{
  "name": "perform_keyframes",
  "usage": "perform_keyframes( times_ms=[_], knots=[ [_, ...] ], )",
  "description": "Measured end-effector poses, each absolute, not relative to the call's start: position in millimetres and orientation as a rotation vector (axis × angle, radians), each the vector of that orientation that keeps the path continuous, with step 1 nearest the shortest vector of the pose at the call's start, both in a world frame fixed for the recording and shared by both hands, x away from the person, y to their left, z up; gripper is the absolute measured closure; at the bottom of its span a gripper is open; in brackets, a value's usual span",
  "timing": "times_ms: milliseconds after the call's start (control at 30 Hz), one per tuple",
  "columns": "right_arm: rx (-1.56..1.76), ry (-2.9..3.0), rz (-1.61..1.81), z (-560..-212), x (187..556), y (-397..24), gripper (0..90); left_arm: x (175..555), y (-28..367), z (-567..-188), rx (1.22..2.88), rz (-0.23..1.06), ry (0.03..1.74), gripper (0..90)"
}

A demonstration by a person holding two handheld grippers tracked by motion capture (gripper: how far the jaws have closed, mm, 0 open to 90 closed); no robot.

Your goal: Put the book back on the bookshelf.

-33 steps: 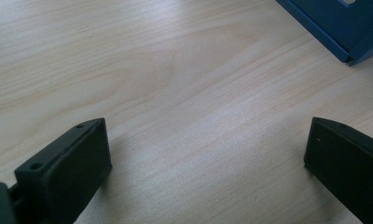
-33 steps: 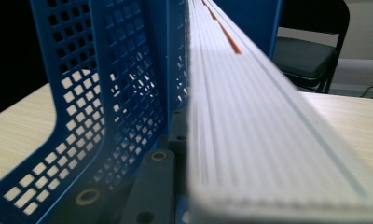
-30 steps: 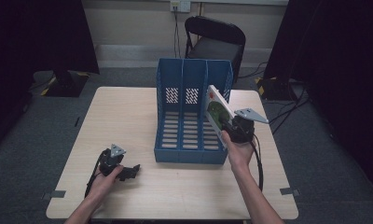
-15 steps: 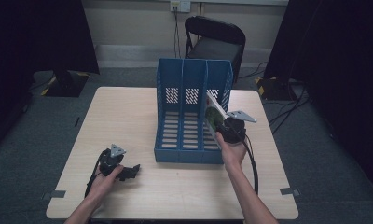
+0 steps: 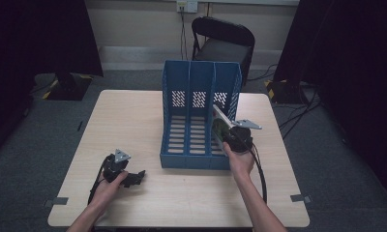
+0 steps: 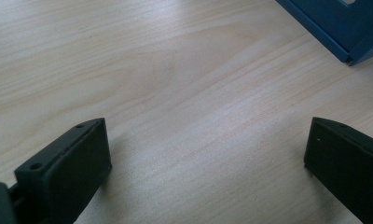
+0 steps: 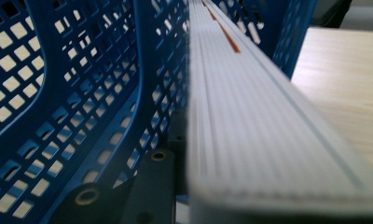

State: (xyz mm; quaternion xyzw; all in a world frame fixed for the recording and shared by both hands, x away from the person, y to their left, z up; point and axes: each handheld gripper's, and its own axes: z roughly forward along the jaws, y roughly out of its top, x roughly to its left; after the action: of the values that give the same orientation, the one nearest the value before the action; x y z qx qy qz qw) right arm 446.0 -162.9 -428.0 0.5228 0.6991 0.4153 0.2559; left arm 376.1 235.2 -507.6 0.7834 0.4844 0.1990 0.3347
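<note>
Book (image 5: 219,121) was held tight by the right gripper (image 5: 229,135) and was tilted in the right slot of the blue rack (image 5: 182,87), while the left gripper (image 5: 133,178) was rested on the table (image 5: 133,116) with jaws wide apart.
</note>
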Motion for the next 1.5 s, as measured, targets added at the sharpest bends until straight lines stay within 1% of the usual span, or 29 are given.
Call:
perform_keyframes(
  times_ms=[667, 1033, 1167, 1333, 1500],
  knots=[
    [1.420, 1.932, 1.114, -442.2, 436.4, -167.5, 74.9, 376.2, 235.1, -507.3, 2.057, 0.518, 1.253, 0.0],
    [1.390, 1.918, 1.176, -429.0, 430.3, -177.2, 68.3, 376.3, 235.0, -507.2, 2.061, 0.516, 1.245, 0.0],
    [1.369, 1.911, 1.202, -425.6, 429.6, -179.0, 67.9, 376.5, 234.4, -507.2, 2.061, 0.516, 1.246, 0.0],
    [1.349, 1.922, 1.216, -430.2, 427.8, -173.1, 69.5, 376.5, 234.1, -507.3, 2.060, 0.515, 1.246, 0.0],
    [1.310, 1.930, 1.171, -435.6, 426.1, -162.3, 68.6, 377.2, 233.9, -507.2, 2.068, 0.514, 1.237, 0.0]
  ],
)
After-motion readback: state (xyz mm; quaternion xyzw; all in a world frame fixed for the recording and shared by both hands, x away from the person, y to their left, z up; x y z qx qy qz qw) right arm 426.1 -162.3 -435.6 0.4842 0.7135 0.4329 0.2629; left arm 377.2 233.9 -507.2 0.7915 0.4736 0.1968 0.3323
